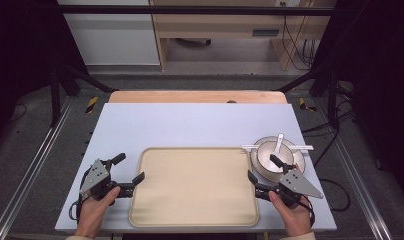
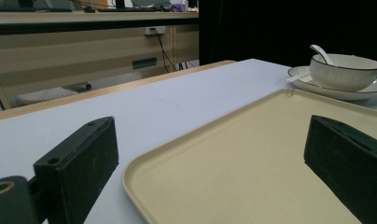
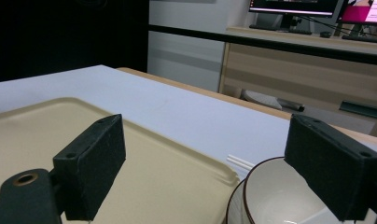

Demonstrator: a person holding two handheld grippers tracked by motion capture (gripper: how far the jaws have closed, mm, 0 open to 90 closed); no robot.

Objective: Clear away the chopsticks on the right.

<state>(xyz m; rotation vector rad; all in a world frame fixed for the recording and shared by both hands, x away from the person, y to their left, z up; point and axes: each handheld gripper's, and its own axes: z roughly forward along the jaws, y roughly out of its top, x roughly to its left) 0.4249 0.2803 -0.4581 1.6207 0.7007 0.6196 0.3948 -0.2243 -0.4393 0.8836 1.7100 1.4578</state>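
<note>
A beige tray (image 1: 192,187) lies on the near middle of the pale table (image 1: 190,122). The left gripper (image 1: 129,169) sits just off the tray's left edge, held by the left hand (image 1: 96,212) at the near left corner of the table. Its jaws are spread wide and grip nothing; one reaches toward the tray's left rim, the other points away to the far left. In the left gripper view the tray's near left corner (image 2: 252,163) lies between the two jaws, one jaw over the bare table and the other over the tray.

The right gripper (image 1: 262,169) is held by the right hand (image 1: 294,215) at the near right, just off the tray's right edge. Its jaws are also spread apart and empty. One jaw is by the tray's right rim, the other over the bowl (image 1: 275,154). In the right gripper view the bowl's brown-edged rim (image 3: 266,186) sits low between the jaws, toward the right one, and the tray's corner (image 3: 177,163) lies to the left.

The bowl stands on a plate (image 1: 298,159) at the right of the table, just beside the tray's far right corner. A white spoon (image 1: 279,142) rests in the bowl, its handle pointing far. White chopsticks (image 1: 277,147) lie across the plate's far side.
</note>
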